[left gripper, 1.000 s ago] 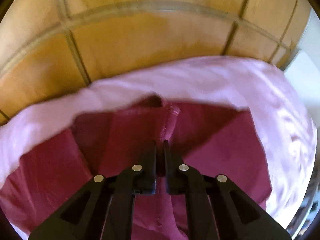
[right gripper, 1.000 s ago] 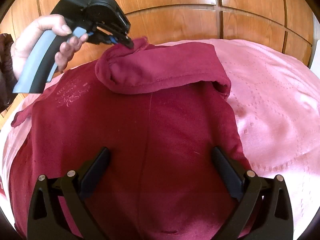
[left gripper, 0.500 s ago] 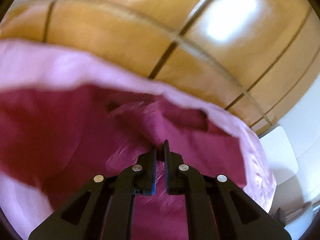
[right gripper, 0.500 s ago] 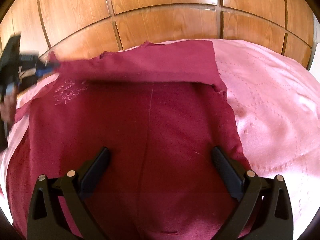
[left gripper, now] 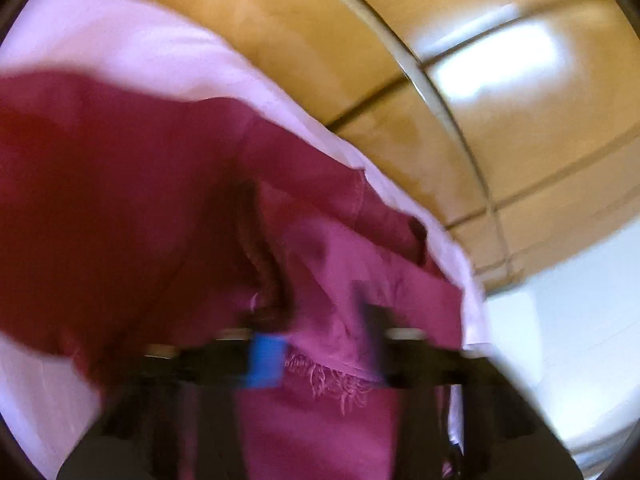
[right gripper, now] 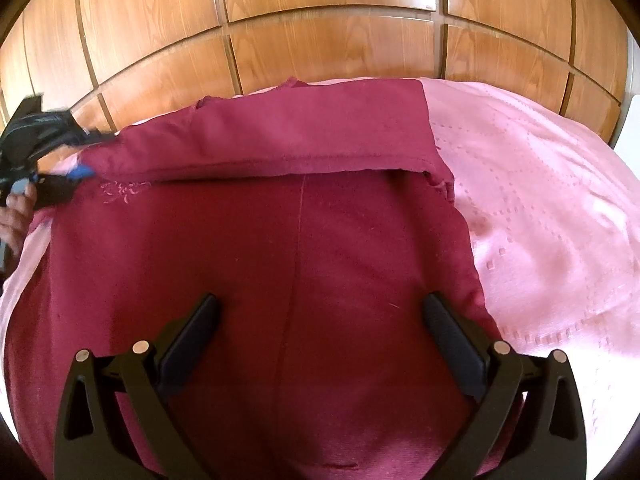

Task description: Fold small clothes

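Observation:
A dark red garment (right gripper: 300,260) lies spread on a pink bedspread (right gripper: 540,200). Its far part is folded toward me as a long flap (right gripper: 300,132) across the top. My right gripper (right gripper: 320,312) stands wide open just over the garment's near middle, nothing pinched. My left gripper (right gripper: 76,152) is at the flap's left end, held by a hand (right gripper: 12,216). In the blurred left wrist view its jaws (left gripper: 320,344) are opening, standing apart, with a fringed edge of the red cloth (left gripper: 328,320) lying between them.
A wall of wooden panels (right gripper: 320,20) rises right behind the bed. The pink bedspread (left gripper: 120,48) shows bare to the right of the garment. A white surface (left gripper: 560,340) lies beyond the bed's corner in the left wrist view.
The left gripper carried the bunched cloth leftward and down, stretching it into a flat flap. Its jaws, shut on the cloth before, now stand apart. The right gripper stayed still.

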### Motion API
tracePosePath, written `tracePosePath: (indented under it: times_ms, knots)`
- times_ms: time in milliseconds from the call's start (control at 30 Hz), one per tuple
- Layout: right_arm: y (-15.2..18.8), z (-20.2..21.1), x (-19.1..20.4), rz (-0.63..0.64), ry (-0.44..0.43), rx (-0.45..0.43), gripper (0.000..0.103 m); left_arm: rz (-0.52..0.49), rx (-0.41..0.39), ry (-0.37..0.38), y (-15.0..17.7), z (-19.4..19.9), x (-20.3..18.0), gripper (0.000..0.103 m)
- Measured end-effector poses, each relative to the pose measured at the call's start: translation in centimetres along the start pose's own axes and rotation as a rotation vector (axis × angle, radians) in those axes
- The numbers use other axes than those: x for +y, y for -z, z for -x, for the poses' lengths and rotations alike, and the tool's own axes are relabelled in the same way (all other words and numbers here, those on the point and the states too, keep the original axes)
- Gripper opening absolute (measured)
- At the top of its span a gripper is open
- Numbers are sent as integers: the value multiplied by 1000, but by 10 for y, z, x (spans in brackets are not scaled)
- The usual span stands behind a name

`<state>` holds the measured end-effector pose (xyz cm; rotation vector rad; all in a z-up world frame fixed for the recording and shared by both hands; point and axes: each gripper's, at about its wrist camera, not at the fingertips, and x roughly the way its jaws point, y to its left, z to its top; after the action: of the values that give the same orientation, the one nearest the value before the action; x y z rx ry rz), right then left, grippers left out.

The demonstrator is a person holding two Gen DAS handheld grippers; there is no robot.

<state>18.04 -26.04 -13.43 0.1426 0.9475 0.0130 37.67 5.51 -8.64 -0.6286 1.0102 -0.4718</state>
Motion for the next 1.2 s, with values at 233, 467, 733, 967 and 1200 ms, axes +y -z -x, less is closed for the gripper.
tracePosePath:
  times_ms: [233, 467, 733, 967, 1200]
  knots:
    - [-1, -2, -1, 4, 3, 3, 101, -279, -182, -90, 5, 39, -41, 7]
    - [-2, -2, -3, 3, -1, 6, 101, -249, -94, -323, 22, 7, 9, 7]
    - [-51, 27, -11, -134, -105, -24, 95, -293, -80, -330, 22, 17, -15, 34]
    - [-123, -33, 6, -61, -13, 51, 95, -247, -110, -370, 27, 31, -1, 34]
    - [-114, -92, -1, -35, 104, 131, 101, -45, -174, -479, 19, 91, 68, 34]
